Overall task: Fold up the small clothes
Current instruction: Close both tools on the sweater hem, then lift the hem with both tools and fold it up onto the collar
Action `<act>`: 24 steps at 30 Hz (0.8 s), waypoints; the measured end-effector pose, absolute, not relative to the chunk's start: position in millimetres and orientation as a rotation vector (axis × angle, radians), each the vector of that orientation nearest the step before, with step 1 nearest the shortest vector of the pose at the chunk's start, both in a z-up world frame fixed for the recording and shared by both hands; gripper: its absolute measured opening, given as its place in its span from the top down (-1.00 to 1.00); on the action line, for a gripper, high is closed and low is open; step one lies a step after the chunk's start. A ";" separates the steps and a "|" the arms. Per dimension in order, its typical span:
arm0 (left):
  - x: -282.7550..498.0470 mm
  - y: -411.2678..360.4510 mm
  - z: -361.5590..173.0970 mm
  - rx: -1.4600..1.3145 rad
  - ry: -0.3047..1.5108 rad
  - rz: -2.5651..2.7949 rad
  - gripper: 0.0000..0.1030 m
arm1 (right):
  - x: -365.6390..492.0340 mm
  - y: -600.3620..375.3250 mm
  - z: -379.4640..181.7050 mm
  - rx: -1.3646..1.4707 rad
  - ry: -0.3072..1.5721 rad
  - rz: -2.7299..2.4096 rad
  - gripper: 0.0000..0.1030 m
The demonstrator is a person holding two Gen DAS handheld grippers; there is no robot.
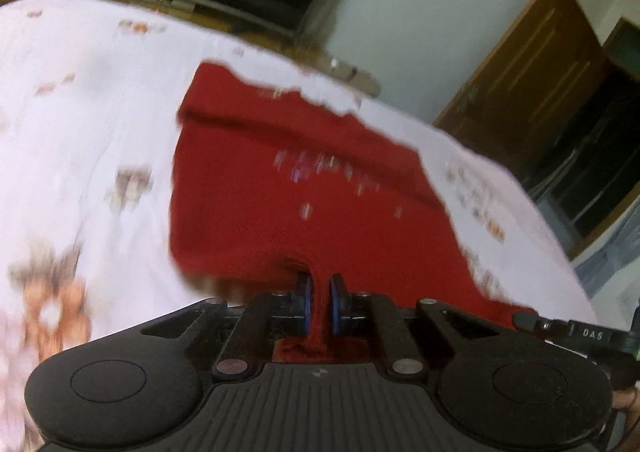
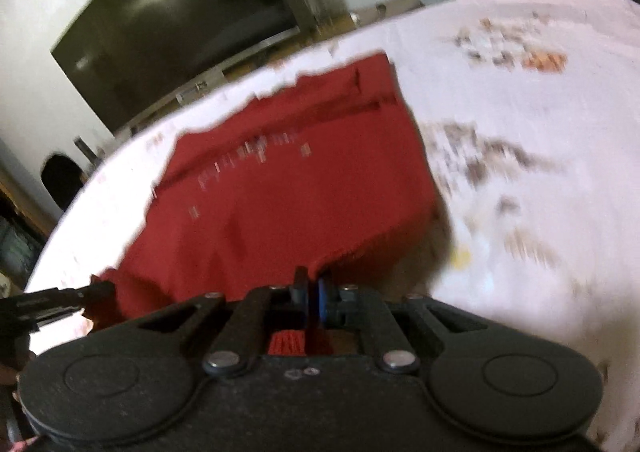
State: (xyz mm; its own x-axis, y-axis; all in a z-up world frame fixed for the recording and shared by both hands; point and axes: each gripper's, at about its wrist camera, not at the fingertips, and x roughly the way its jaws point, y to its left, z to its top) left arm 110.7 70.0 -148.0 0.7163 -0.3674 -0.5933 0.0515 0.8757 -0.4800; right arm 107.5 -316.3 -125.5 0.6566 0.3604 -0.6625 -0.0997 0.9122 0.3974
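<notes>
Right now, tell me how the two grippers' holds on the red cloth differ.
The left gripper pinches the red cloth along its near edge, with cloth spreading to both sides. The right gripper pinches near a corner, with bedsheet to its right. Both are shut on the cloth's near edge.

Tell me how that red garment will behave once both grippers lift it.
The red garment is probably floppy: it bunches where the left gripper and right gripper pinch it. It likely sags between them. It looks thin, so probably light.

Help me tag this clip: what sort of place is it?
Likely a home bedroom or living room: a big dark television on a low stand, a wooden door, and a patterned white sheet under the red garment.
</notes>
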 end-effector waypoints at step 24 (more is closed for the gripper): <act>403.8 73.6 -164.2 -0.464 0.610 0.006 0.94 | 421.3 -325.5 -136.0 0.446 0.679 0.302 0.90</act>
